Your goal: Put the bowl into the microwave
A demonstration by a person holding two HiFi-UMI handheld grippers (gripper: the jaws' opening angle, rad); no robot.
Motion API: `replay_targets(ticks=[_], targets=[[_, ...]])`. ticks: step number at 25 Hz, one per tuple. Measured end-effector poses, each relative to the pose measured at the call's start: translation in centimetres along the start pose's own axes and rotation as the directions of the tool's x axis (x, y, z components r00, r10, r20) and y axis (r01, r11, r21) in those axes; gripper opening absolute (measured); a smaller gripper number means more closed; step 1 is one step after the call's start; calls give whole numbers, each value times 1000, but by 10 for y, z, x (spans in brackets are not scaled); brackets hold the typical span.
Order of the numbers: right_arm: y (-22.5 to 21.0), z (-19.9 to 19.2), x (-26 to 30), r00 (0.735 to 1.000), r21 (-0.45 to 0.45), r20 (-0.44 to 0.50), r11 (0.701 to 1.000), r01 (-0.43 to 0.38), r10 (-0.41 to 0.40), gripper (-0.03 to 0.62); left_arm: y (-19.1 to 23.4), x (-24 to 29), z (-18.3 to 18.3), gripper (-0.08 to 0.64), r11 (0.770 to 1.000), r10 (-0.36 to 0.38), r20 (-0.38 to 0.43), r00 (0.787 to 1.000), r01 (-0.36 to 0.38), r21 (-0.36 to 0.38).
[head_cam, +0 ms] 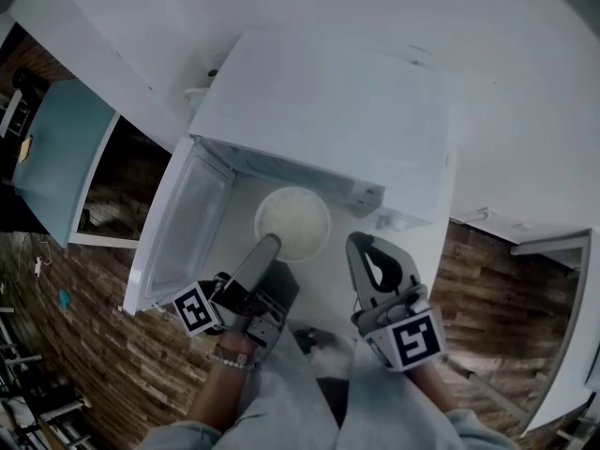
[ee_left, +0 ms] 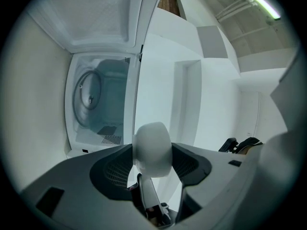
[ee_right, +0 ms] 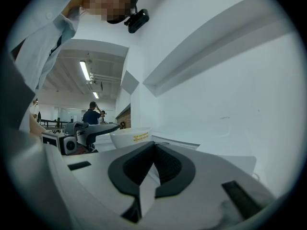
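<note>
A white microwave [head_cam: 328, 111] stands on the white counter with its door [head_cam: 183, 228] swung open to the left. The white bowl [head_cam: 292, 221] sits just in front of the opening. My left gripper [head_cam: 270, 249] is shut on the bowl's near rim. In the left gripper view the bowl [ee_left: 152, 138] shows edge-on between the jaws of the left gripper [ee_left: 152, 153], with the cavity and turntable [ee_left: 88, 92] beyond. My right gripper [head_cam: 361, 248] is shut and empty, just right of the bowl. From the right gripper [ee_right: 153, 145] I see the bowl [ee_right: 130, 137] ahead.
A pale blue cabinet top [head_cam: 56, 157] stands at the left over a wooden floor [head_cam: 84, 326]. The white wall [head_cam: 281, 7] rises behind the microwave. A person [ee_right: 91, 114] stands far off in the right gripper view.
</note>
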State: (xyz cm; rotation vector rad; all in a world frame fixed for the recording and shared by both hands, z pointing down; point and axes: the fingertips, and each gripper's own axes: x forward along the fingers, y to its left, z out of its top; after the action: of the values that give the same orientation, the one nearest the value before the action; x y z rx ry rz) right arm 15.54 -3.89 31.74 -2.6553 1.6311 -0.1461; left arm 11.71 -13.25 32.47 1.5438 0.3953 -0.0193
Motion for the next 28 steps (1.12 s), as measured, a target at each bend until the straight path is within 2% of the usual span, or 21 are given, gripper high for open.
replay_targets(ticks=[13, 19, 21, 25, 28], targets=[[15, -23, 34, 997, 0, -56, 999, 47, -47, 3, 29, -9, 39, 242, 999, 38, -49, 998, -39, -23], [22, -20, 48, 998, -7, -7, 998, 56, -56, 5, 40, -9, 56, 242, 999, 43, -65, 997, -44, -25], [29, -23, 54, 999, -27, -28, 999, 44, -45, 16, 42, -9, 60, 242, 999, 41, -67, 997, -43, -30], [39, -33, 63, 996, -49, -80, 998, 30, -34, 108, 49, -9, 66, 242, 998, 47, -74, 996, -50, -38], [45, -42, 71, 993, -68, -114, 998, 8, -16, 152, 57, -10, 69, 242, 997, 53, -76, 996, -57, -52]])
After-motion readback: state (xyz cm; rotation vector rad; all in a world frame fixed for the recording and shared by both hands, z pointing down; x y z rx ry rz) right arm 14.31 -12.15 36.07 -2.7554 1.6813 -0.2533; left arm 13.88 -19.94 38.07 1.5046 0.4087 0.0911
